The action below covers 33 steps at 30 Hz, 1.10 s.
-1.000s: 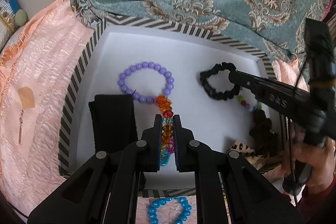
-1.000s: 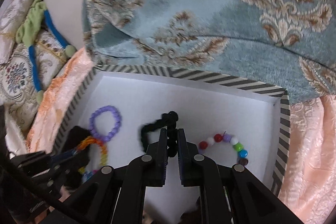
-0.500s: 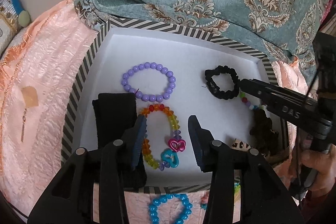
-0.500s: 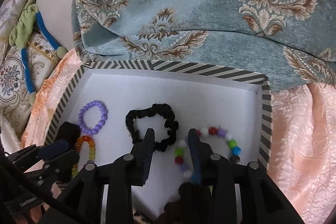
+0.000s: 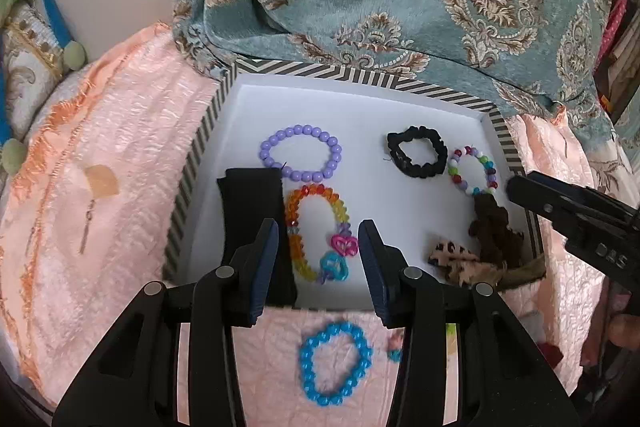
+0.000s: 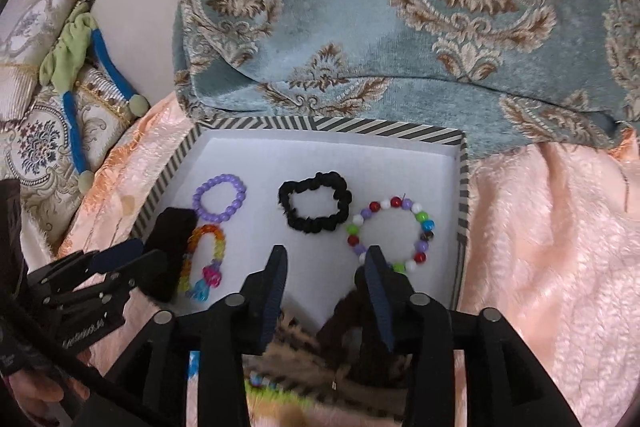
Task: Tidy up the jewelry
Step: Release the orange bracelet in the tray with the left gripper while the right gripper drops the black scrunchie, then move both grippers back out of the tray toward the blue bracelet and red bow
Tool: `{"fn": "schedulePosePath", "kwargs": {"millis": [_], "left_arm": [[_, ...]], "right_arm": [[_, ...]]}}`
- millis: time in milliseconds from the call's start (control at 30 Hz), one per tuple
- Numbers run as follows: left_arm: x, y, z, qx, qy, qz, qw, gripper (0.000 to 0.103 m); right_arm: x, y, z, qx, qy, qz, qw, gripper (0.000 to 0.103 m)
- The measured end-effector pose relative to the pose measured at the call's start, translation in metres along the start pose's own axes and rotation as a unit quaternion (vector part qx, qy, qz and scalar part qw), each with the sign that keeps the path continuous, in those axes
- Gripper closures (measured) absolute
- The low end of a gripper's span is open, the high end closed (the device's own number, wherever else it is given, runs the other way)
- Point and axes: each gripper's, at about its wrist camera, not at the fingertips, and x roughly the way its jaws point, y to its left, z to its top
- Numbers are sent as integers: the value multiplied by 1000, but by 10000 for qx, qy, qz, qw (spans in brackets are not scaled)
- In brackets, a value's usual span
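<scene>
In the left wrist view the left gripper [image 5: 318, 247] stands apart with nothing pressed between its pads, framing the lower half of the rainbow bracelet [image 5: 316, 227] that lies in the striped box [image 5: 192, 163], whose near wall is hidden behind the fingers. The right gripper [image 6: 326, 263], its jaws just opening, is also empty, below the black scrunchie [image 6: 316, 207] and covering the lower left of the multicolour bead bracelet [image 6: 394, 235]. At lower centre the blue bracelet [image 5: 334, 363] lies blurred outside the box on pink fabric [image 5: 120, 147]; the dark and leopard-print items [image 5: 476, 247] at lower right are hard to identify.
</scene>
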Motion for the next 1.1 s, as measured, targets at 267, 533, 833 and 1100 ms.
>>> {"fn": "schedulePosePath", "kwargs": {"millis": [267, 533, 833, 1100], "left_arm": [[-24, 1, -25, -6, -98, 43, 9999, 61], [-45, 0, -45, -34, -139, 25, 9999, 54], [-67, 7, -66, -149, -99, -332, 9993, 37], [-69, 31, -84, -567, 280, -802, 9948, 36]], "right_arm": [[-37, 10, -37, -71, -133, -112, 9998, 61], [-62, 14, -75, -37, -128, -81, 9999, 61], [-88, 12, -108, -48, -110, -106, 9999, 60], [-111, -7, -143, 80, -112, -130, 9998, 40]]}}
